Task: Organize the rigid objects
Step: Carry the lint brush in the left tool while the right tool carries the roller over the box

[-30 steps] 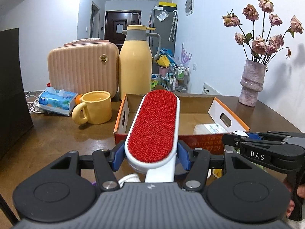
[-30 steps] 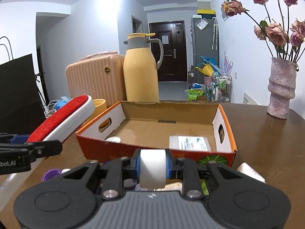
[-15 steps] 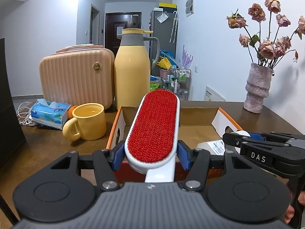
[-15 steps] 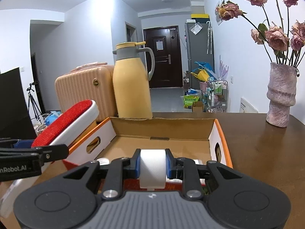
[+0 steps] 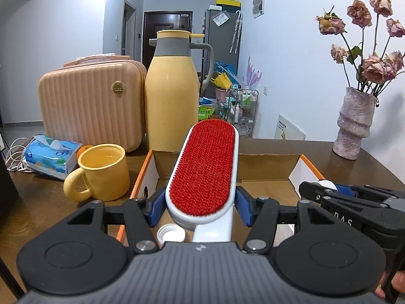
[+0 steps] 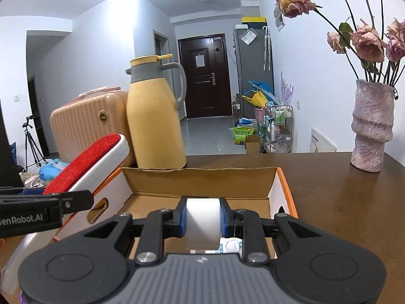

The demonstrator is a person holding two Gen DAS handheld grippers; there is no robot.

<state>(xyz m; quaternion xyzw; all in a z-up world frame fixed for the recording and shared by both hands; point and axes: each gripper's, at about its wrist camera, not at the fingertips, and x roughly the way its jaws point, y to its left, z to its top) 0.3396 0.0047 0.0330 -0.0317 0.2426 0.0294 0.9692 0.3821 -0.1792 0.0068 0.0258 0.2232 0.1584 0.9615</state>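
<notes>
My left gripper (image 5: 200, 209) is shut on a white lint brush with a red pad (image 5: 205, 169) and holds it over the left part of the open cardboard box (image 5: 265, 162). The brush also shows in the right wrist view (image 6: 88, 162). My right gripper (image 6: 202, 219) is shut on a white cylindrical object (image 6: 202, 223) above the box (image 6: 283, 190); it shows at the right of the left wrist view (image 5: 329, 190). A white cap (image 5: 170, 233) lies in the box under the brush. A printed packet (image 6: 230, 245) lies in the box below the right gripper.
A yellow mug (image 5: 103, 172), a tissue pack (image 5: 50, 155), a pink case (image 5: 93, 109) and a yellow thermos jug (image 5: 172, 101) stand left of and behind the box. A vase of dried roses (image 6: 372, 126) stands on the brown table at the right.
Both grippers have moved forward and up, from in front of the box to over it, each still holding its object.
</notes>
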